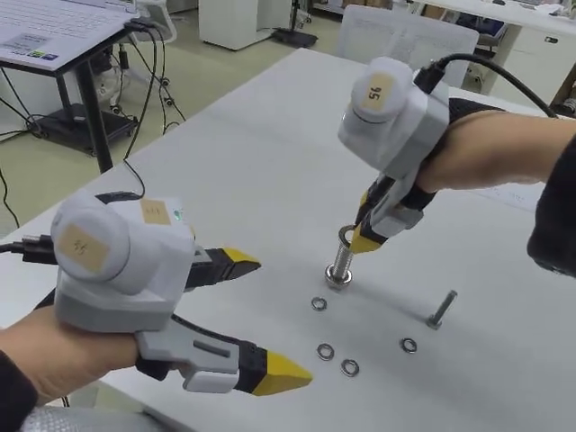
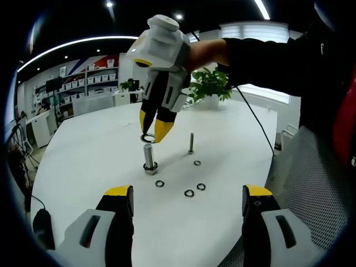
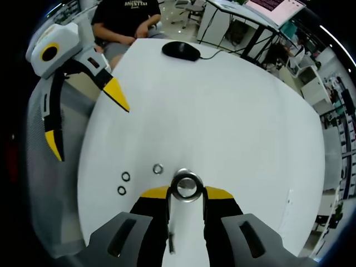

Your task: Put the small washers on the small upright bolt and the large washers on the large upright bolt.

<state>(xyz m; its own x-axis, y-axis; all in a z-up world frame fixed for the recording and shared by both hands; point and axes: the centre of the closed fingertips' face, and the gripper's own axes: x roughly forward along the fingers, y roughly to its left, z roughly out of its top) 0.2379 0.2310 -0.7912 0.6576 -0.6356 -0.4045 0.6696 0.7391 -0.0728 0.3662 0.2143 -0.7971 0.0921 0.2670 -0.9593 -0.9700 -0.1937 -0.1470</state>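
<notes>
R gripper (image 1: 360, 241): jaws clamped on lg washer (image 1: 346, 237), held just over top of lg upright bolt (image 1: 339, 264). L gripper (image 1: 265, 317): jaws wide apart, near table (image 1: 270, 162) edge. Four sm washers (image 1: 319, 303) lie flat beside sm bolt (image 1: 441, 309).

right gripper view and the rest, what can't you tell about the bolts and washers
Right gripper view: the large bolt is covered by the large washer and the jaws of the right gripper.
Head view: the large bolt's foot is too small to count washers there; a yellow jaw tip hides the large washer's far edge.
Left gripper view: the small bolt is too small to tell whether a washer sits on it.
</notes>
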